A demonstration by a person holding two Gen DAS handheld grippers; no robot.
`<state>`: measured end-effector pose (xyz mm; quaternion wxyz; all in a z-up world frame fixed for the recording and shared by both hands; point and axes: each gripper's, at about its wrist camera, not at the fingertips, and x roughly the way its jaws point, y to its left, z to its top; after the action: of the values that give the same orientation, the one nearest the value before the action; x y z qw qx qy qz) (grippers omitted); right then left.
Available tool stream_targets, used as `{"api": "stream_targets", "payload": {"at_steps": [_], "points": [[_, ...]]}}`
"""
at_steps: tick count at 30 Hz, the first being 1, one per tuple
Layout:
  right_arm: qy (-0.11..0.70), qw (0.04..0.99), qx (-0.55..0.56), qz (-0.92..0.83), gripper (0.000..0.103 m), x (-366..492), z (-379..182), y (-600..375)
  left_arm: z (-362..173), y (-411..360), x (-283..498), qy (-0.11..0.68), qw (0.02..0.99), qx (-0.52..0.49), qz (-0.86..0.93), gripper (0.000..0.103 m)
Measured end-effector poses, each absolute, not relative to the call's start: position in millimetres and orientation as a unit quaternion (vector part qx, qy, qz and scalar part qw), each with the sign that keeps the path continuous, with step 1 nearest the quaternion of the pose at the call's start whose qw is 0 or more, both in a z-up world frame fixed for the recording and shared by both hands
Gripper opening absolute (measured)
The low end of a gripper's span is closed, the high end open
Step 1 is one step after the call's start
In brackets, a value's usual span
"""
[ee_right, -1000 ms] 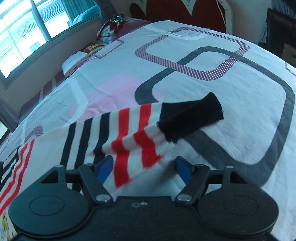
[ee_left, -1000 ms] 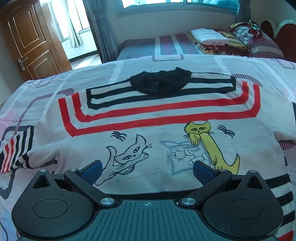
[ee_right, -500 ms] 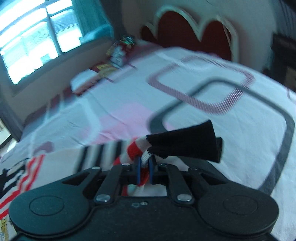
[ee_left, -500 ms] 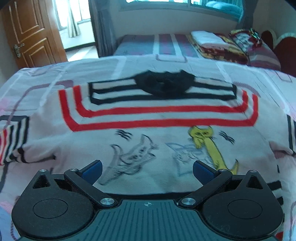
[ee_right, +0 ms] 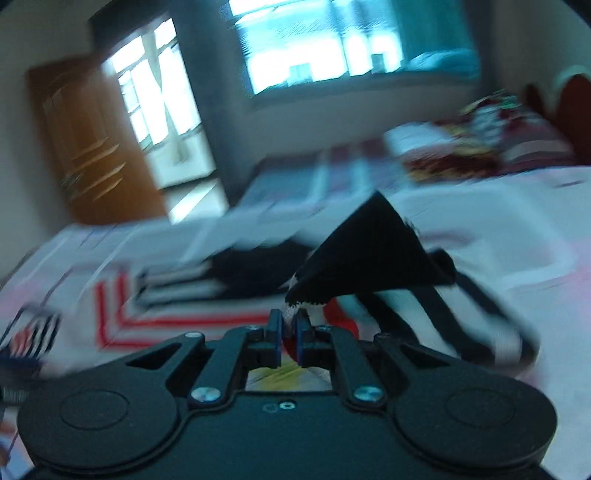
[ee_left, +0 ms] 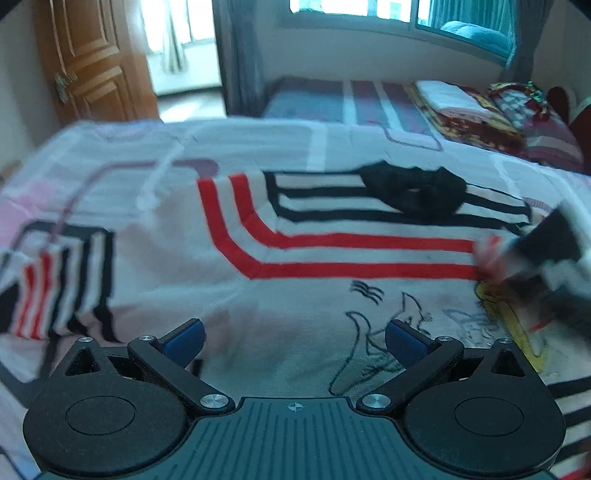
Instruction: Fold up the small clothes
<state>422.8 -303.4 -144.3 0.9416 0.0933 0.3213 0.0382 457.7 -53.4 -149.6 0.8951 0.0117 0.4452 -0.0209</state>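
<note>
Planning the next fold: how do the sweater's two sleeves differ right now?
The right sleeve is lifted, pinched near its black cuff in the shut right gripper and carried over the sweater's front; the left sleeve lies flat on the bedsheet, spread outward and ungripped, with the left gripper open. Both sleeves show red, black and white stripes.

daylight is admitted through the window (ee_left: 399, 11); both fisheye views are smeared by motion blur, edges bowed, corners vignetted.
</note>
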Motion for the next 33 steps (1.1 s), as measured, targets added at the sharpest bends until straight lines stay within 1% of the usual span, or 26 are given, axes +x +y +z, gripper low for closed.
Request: {"api": "stream_targets", "payload": {"at_steps": [2, 3, 5, 6, 7, 12, 17, 21, 25, 26, 27, 29, 33], "points": [[0.358, 0.927, 0.098, 0.058, 0.020, 435, -164, -282, -157, -51, 462, 0.456, 0.889, -0.007, -0.031, 0.103], [0.370, 0.922, 0.100, 0.062, 0.029, 438, -170, -275, -160, -52, 463, 0.458, 0.888, -0.013, -0.041, 0.103], [0.384, 0.916, 0.096, 0.070, 0.042, 439, -176, -270, -167, -60, 464, 0.468, 0.881, -0.020, -0.069, 0.103], [0.383, 0.917, 0.092, 0.068, 0.055, 437, -174, -271, -169, -67, 465, 0.469, 0.879, -0.017, -0.081, 0.103], [0.375, 0.921, 0.088, 0.066, 0.059, 429, -168, -271, -170, -75, 464, 0.466, 0.880, -0.012, -0.089, 0.103], [0.341, 0.938, 0.059, 0.025, 0.059, 402, -147, -295, -181, -109, 468, 0.468, 0.874, 0.007, -0.131, 0.103], [0.334, 0.940, 0.073, -0.015, 0.061, 379, -144, -324, -199, -117, 472, 0.477, 0.867, -0.005, -0.144, 0.102], [0.326, 0.941, 0.085, -0.034, 0.063, 366, -150, -345, -206, -112, 474, 0.476, 0.867, -0.040, -0.138, 0.102], [0.328, 0.938, 0.100, -0.044, 0.063, 359, -157, -359, -208, -98, 473, 0.464, 0.867, -0.124, -0.131, 0.102], [0.328, 0.938, 0.101, -0.045, 0.063, 359, -157, -360, -209, -96, 474, 0.463, 0.866, -0.140, -0.124, 0.097], [0.328, 0.938, 0.101, -0.046, 0.063, 358, -159, -362, -209, -94, 475, 0.458, 0.867, -0.157, -0.122, 0.079], [0.327, 0.938, 0.102, -0.050, 0.063, 355, -161, -365, -211, -91, 479, 0.458, 0.858, -0.192, -0.133, 0.061], [0.326, 0.938, 0.102, -0.061, 0.063, 354, -162, -369, -217, -92, 483, 0.464, 0.843, -0.239, -0.131, 0.061]]}}
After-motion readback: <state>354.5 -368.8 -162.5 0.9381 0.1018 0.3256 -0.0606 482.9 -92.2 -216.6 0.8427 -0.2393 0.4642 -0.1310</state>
